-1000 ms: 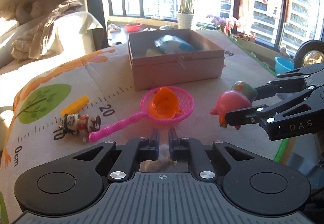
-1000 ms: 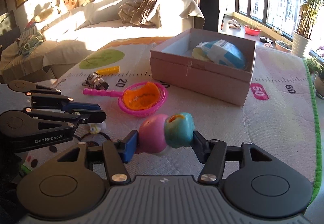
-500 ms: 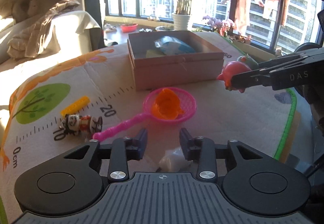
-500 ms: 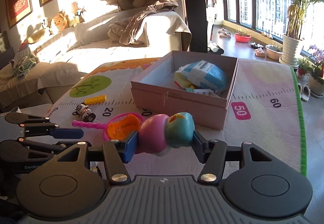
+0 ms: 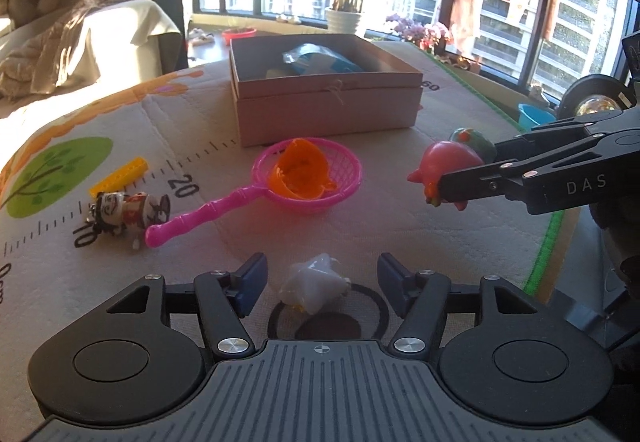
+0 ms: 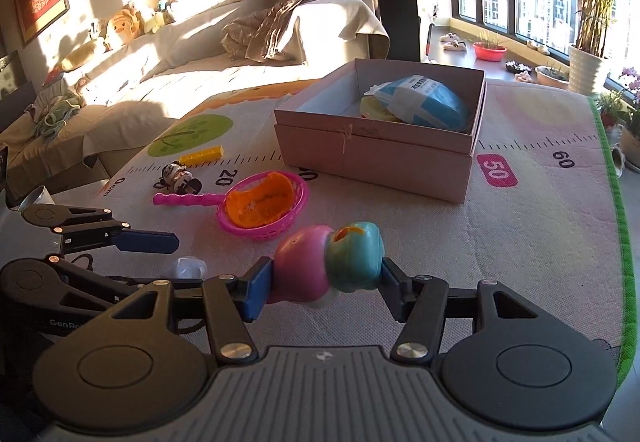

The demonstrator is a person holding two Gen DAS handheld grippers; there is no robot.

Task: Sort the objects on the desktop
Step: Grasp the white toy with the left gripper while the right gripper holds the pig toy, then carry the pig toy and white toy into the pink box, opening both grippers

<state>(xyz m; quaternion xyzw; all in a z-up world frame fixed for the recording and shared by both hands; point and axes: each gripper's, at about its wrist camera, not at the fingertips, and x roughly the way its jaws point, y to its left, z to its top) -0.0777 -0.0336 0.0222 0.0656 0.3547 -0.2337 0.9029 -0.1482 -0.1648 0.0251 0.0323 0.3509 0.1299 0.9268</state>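
Left gripper (image 5: 320, 278) jaws just opened (pads touching nothing), right gripper (image 6: 320, 278) clamped, angled downward.

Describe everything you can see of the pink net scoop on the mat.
The pink net scoop looks like glossy plastic: a round mesh basket on a ridged, bamboo-like handle. It lies flat on the printed mat, in front of the open cardboard box, apart from it, handle pointing toward the small figurine. An orange cup-like piece sits in the basket. No claw touches it.
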